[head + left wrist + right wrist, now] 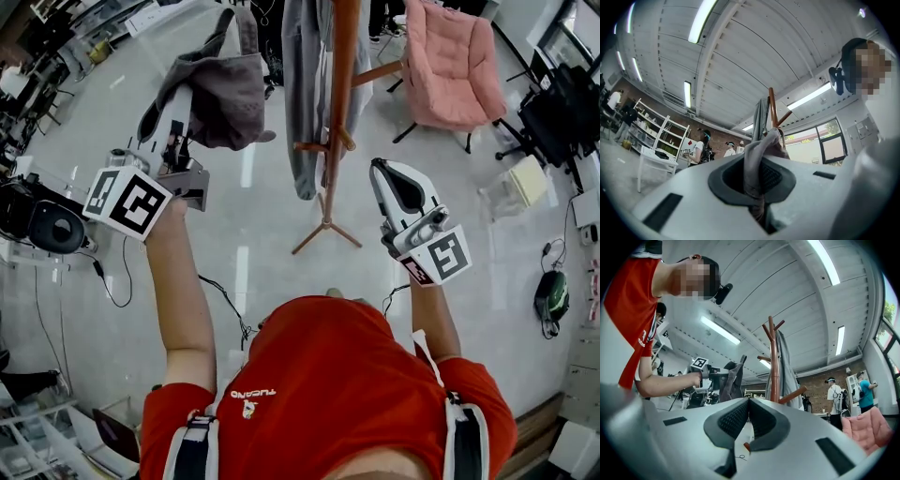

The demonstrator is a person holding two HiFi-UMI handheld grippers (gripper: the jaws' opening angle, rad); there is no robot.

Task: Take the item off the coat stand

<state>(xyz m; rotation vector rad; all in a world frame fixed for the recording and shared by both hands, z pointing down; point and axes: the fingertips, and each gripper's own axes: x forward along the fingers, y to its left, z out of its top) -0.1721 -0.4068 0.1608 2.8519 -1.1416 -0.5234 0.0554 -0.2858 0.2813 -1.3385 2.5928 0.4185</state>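
Left gripper (760,180) clenched on grey cloth bag (223,92), held left of coat stand (342,84), apart from it. Right gripper (749,404) pinched together, empty. Best: grip firm, carry bag left, clear of pegs and hanging grey garment (302,94).

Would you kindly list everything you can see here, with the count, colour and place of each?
bag: one, grey, left of the coat stand, hanging from the left gripper.
coat stand: one, brown wood, middle of the head view.
garment: one, grey, hanging on the coat stand.
chair: one, pink, beyond the stand, to the right.
left gripper: one, white, shut on the bag.
right gripper: one, white, shut with nothing in it, right of the stand.
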